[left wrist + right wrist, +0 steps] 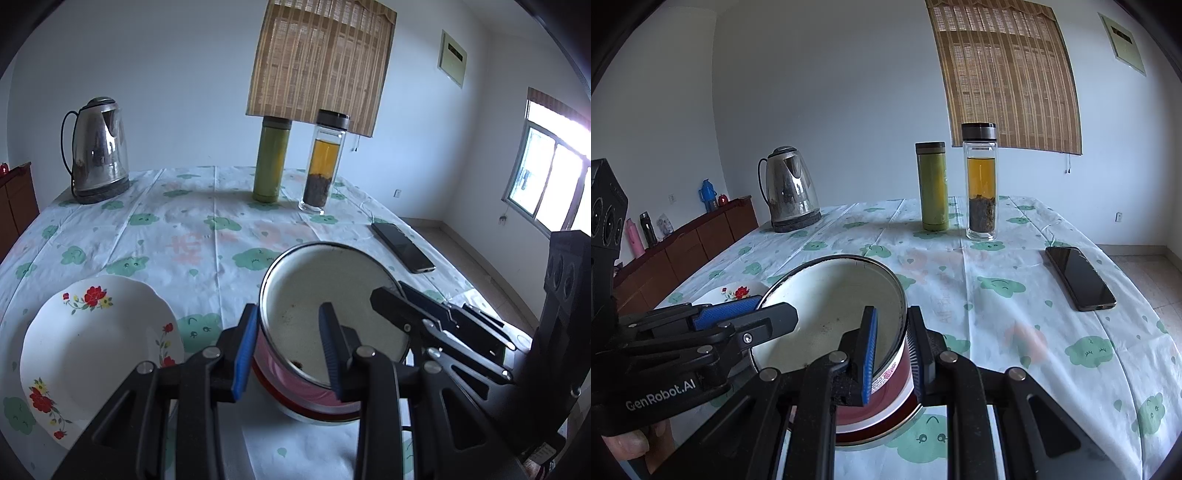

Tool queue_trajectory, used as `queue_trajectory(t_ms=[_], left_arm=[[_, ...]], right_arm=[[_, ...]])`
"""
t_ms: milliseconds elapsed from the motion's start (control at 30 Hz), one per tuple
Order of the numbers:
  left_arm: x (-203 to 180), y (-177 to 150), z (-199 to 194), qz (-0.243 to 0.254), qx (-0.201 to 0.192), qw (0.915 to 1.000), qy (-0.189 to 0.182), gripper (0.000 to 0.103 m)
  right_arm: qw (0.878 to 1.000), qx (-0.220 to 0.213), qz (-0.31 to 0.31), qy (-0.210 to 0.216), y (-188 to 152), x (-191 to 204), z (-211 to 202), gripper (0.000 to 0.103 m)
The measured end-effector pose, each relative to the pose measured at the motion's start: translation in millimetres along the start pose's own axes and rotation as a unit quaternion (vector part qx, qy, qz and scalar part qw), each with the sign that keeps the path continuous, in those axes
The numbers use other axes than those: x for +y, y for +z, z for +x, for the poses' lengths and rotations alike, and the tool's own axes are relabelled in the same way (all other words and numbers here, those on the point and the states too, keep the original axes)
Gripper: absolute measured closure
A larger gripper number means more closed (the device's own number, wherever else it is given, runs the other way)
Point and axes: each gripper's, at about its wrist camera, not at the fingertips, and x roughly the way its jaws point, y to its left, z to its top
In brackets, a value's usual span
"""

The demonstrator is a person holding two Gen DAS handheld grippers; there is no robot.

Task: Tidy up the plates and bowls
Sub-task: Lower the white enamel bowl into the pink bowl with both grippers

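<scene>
Two wrist cams, both low over the table (207, 221), tilted down a bit, facing the far wall w/ the bamboo blind (321, 55). Left cam sits at the bowl's (325, 306) left side, very close; right gripper (391, 301) enters its frame from the right. Right cam sits at the bowl's right (equally close), left gripper (768, 310) entering from the left. Shared: bowl, kettle (790, 188), green flask (932, 184), glass bottle (980, 181), phone (1078, 277), plate (92, 350) (only an edge shows in right cam).
</scene>
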Motion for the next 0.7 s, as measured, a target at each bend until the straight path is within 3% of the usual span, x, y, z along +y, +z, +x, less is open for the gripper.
queue_trajectory(t_ms=[700], left_arm=[[-0.5,-4.7,9.2,0.007,0.023,0.9997,0.005,0.071]], right_arm=[[1.000,0.014,-0.002,-0.003,-6.0,-1.9,5.8,0.085]])
